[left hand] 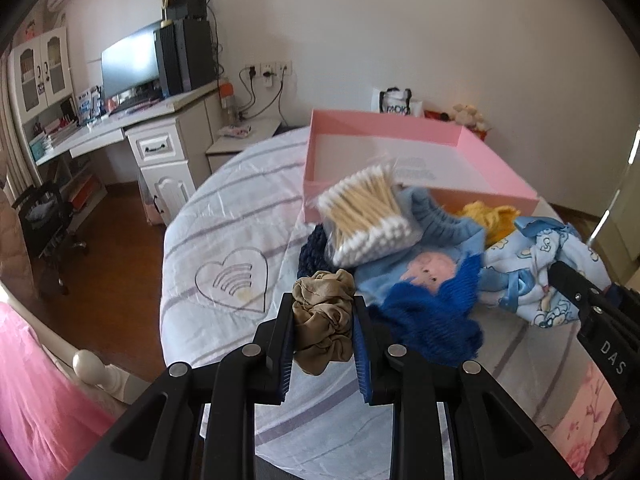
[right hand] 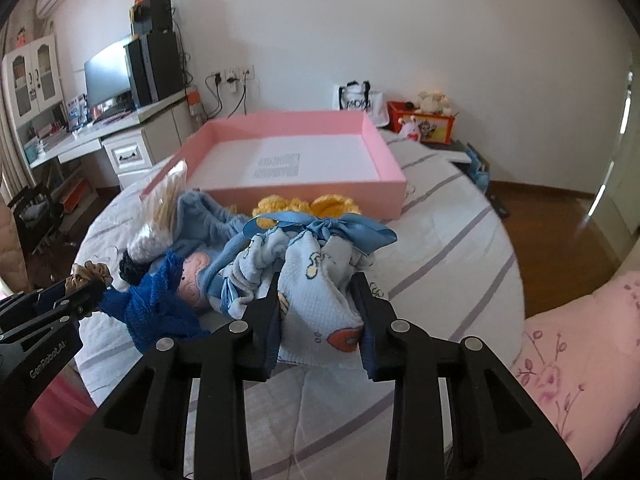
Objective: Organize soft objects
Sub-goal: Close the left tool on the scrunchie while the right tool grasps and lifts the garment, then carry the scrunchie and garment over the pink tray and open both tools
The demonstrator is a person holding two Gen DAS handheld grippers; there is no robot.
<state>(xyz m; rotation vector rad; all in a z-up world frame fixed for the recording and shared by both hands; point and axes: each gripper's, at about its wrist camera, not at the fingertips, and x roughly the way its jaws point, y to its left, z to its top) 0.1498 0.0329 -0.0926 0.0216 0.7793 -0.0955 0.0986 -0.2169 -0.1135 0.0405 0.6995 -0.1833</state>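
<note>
My left gripper (left hand: 323, 304) is shut on a tan scrunchie (left hand: 325, 318), held just above the bed's near left side. My right gripper (right hand: 316, 284) is shut on a light blue printed cloth with a blue ribbon (right hand: 316, 276). Between them lies a pile: a dark blue knit piece (left hand: 432, 320), a light blue knit item with a pink patch (left hand: 432, 256), a yellow knit item (right hand: 306, 206) and a bag of cotton swabs (left hand: 366, 216). An open pink box (right hand: 296, 164) stands behind the pile, with only a printed sheet inside.
The pile lies on a round white striped bedspread (left hand: 224, 232). A desk with monitor and computer (left hand: 132, 64) stands at the left, with a black chair (left hand: 44, 220). A red box with soft toys (right hand: 422, 120) is at the far right. Pink bedding (right hand: 580, 360) lies near right.
</note>
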